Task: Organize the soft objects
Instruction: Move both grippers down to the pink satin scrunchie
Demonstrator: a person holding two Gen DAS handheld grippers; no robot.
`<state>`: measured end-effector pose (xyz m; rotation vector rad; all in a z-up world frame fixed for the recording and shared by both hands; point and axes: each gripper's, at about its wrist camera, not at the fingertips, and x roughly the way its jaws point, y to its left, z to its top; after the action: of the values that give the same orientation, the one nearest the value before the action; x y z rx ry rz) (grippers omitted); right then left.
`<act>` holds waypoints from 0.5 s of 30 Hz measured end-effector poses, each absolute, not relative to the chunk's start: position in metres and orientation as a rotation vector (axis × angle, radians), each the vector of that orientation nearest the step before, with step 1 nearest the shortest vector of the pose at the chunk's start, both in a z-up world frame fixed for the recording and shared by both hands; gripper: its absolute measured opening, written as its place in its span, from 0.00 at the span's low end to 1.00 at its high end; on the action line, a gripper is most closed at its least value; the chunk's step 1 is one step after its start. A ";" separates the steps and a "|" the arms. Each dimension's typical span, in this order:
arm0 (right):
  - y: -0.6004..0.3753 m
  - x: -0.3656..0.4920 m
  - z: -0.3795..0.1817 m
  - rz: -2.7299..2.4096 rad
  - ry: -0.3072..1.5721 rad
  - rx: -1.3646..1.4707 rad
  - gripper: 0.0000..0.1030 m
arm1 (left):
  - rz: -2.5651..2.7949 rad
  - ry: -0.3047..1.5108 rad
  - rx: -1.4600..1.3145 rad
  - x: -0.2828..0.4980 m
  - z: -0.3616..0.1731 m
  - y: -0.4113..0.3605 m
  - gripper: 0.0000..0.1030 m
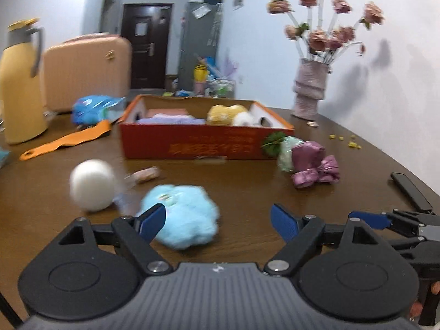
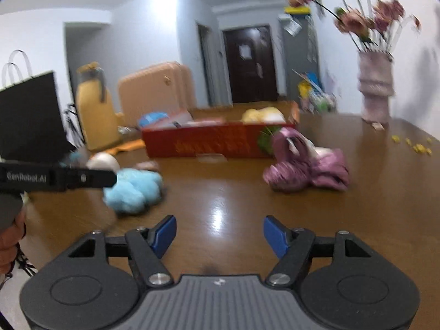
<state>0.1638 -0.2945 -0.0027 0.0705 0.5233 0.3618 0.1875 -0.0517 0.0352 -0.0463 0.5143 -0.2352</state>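
- Brown table carries everything; clock directions below are read on the left wrist view, 12 = far edge.
- Red cardboard box at 12 o'clock, open top; yellow plush and folded cloths inside it.
- Pink vase with flowers at 1–2 o'clock, near the wall.
- Yellow thermos at 10 o'clock.
- Purple soft bundle at 2 o'clock, just beside the box's right front corner.
- Light-blue fluffy toy near centre, just ahead of the left gripper; its left blue pad overlaps the toy in view, contact unclear.
- White ball at 9–10 o'clock, beside the blue toy.
- Left gripper jaws spread wide, gripping nothing.
- Right gripper jaws also wide apart, nothing between them, over bare tabletop; blue toy at its 10 o'clock, purple bundle at 1 o'clock.
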 end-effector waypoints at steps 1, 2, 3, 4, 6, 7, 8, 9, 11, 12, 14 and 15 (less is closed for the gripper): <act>-0.298 0.162 -0.002 0.340 0.514 0.069 0.67 | -0.252 0.504 -0.048 0.189 0.037 -0.056 0.83; -0.303 0.161 0.001 0.321 0.499 0.072 0.67 | -0.272 0.495 -0.056 0.192 0.039 -0.061 0.83; -0.309 0.161 0.004 0.306 0.484 0.079 0.67 | -0.285 0.492 -0.062 0.194 0.041 -0.066 0.83; -0.316 0.162 0.008 0.289 0.466 0.090 0.67 | -0.301 0.492 -0.068 0.197 0.042 -0.071 0.83; -0.330 0.171 0.012 0.250 0.449 0.107 0.67 | -0.332 0.483 -0.085 0.211 0.046 -0.086 0.83; -0.340 0.181 0.014 0.225 0.449 0.125 0.67 | -0.337 0.463 -0.095 0.219 0.047 -0.096 0.86; -0.348 0.192 0.013 0.202 0.459 0.147 0.67 | -0.335 0.439 -0.100 0.227 0.049 -0.106 0.89; -0.356 0.205 0.011 0.177 0.480 0.170 0.67 | -0.336 0.410 -0.101 0.238 0.049 -0.120 0.90; -0.373 0.233 0.008 0.120 0.507 0.206 0.64 | -0.383 0.403 -0.089 0.261 0.047 -0.145 0.90; -0.379 0.246 0.007 0.103 0.506 0.214 0.63 | -0.408 0.423 -0.093 0.277 0.044 -0.158 0.90; -0.387 0.269 0.006 0.090 0.513 0.232 0.62 | -0.404 0.471 -0.095 0.301 0.033 -0.176 0.84; -0.390 0.280 0.004 0.096 0.523 0.239 0.62 | -0.396 0.497 -0.095 0.311 0.025 -0.183 0.74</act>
<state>0.2801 -0.3897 0.0042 0.2392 0.5234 0.0964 0.3107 -0.1825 0.0249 -0.0948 0.4974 -0.3964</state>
